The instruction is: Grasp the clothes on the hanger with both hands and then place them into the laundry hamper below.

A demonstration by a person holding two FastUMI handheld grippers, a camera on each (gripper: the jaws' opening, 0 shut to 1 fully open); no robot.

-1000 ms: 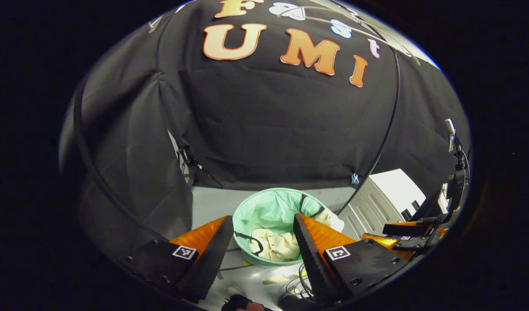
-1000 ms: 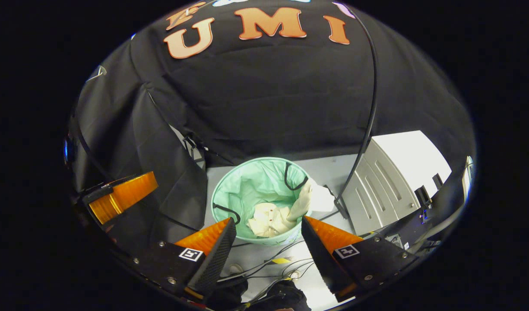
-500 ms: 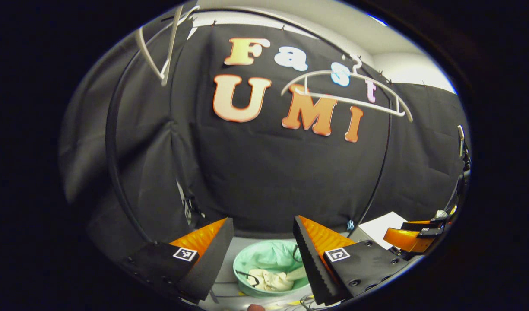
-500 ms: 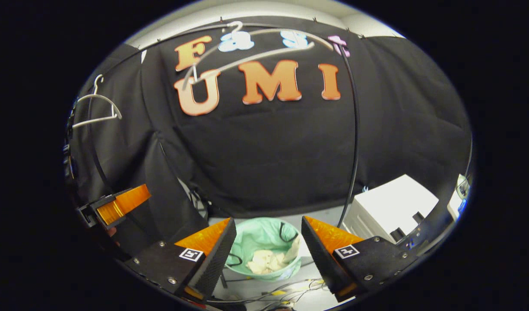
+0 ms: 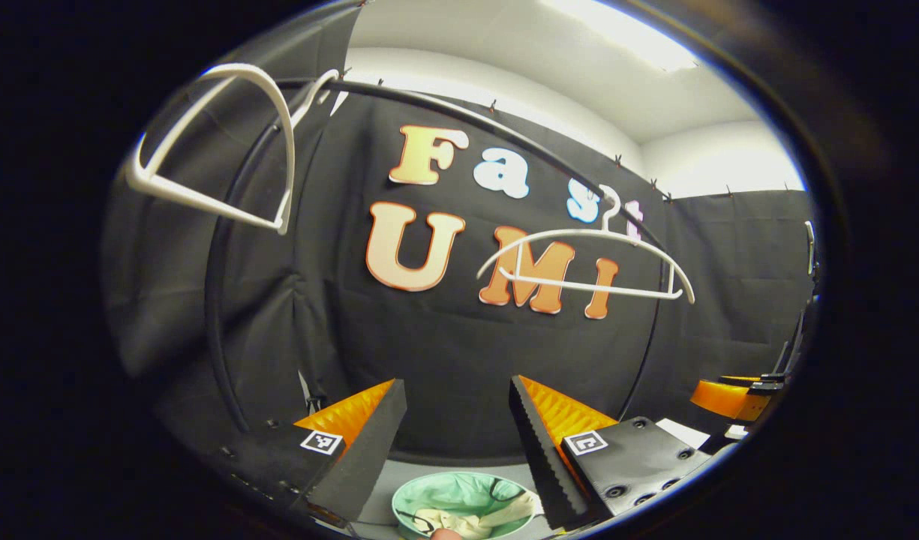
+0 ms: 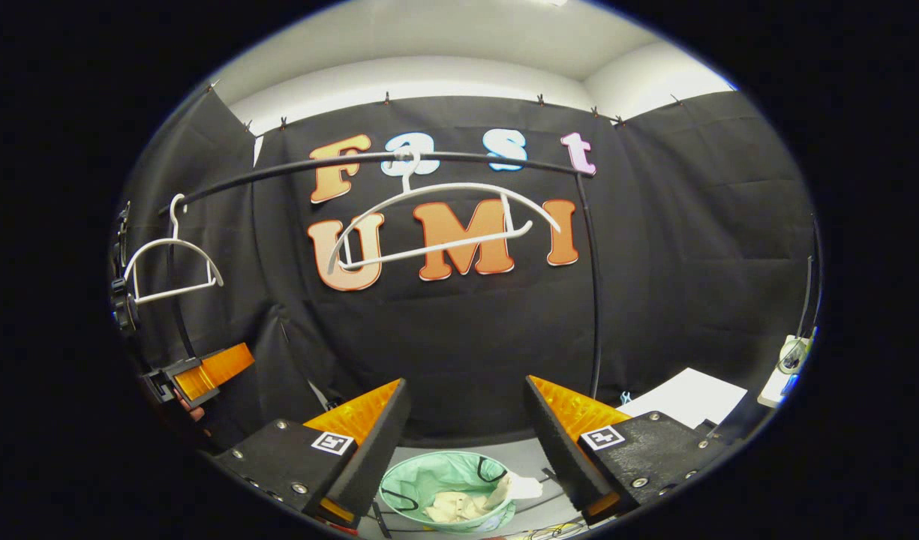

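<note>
The mint-green laundry hamper (image 5: 459, 499) (image 6: 436, 480) stands on the floor far below, with cream clothes (image 5: 448, 523) (image 6: 459, 506) lying crumpled inside it; one cream piece hangs over its right rim. Two bare white hangers hang on the black rail (image 6: 467, 159): one in the middle (image 5: 587, 259) (image 6: 436, 221), one at the left (image 5: 211, 150) (image 6: 170, 259). My left gripper (image 5: 455, 420) is open and holds nothing. My right gripper (image 6: 467, 420) is open too, with nothing between its fingers. The other gripper's orange fingers show at the right edge (image 5: 729, 397) of the left gripper view and at the left edge (image 6: 204, 371) of the right gripper view.
A white box-like unit (image 6: 688, 397) stands on the floor to the right of the hamper. Cables lie on the grey floor by the hamper. The rail's black upright (image 6: 594, 300) runs down behind the hamper's right side.
Both grippers rose and tilted upward, away from the hamper. The hamper slid to the bottom of both views and the rail with its bare hangers came into sight. Both stayed open.
</note>
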